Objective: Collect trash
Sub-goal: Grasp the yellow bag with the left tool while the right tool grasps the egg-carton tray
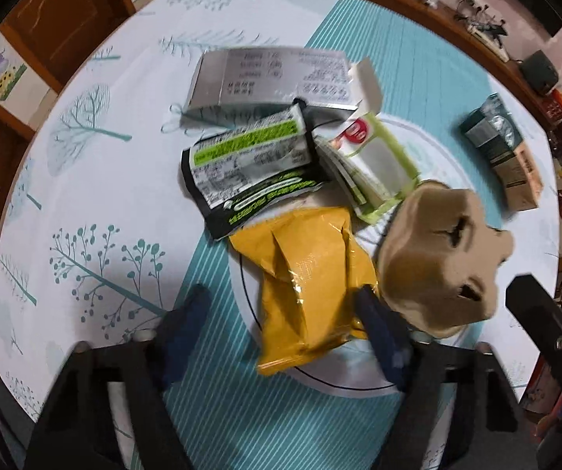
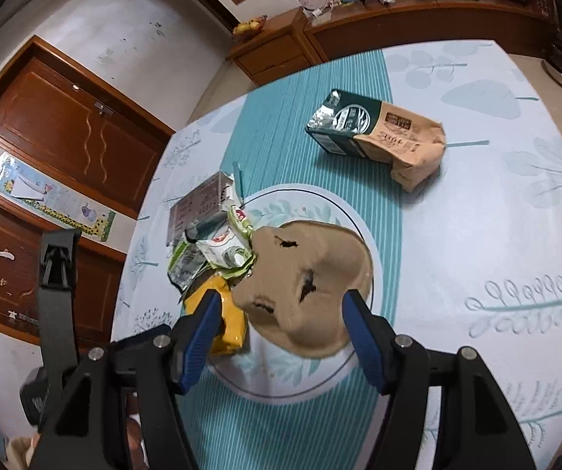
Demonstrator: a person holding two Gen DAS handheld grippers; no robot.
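A heap of trash lies mid-table: a yellow bag [image 1: 304, 286], a black-and-green wrapper [image 1: 249, 164], a white-and-green packet [image 1: 374, 156] and a flattened silver box [image 1: 269, 78]. My left gripper [image 1: 284, 313] points straight down over the yellow bag, open; one fingertip [image 1: 374, 313] is at the bag's edge and the other stands clear on the cloth. A brown moulded pulp piece [image 2: 304, 286] sits between the blue pads of my right gripper [image 2: 281, 321]. One pad [image 2: 355, 313] is at its rim, and a gap shows at the other. The pulp piece [image 1: 437, 258] hangs beside the yellow bag [image 2: 226, 325].
A green-and-tan carton [image 2: 378, 133] lies on its side further back on the tablecloth [image 2: 476, 235]. A wooden door [image 2: 73, 129] is to the left, and a sideboard [image 2: 418, 15] with small clutter runs behind the table. The left gripper's black body [image 2: 57, 274] stands at the left.
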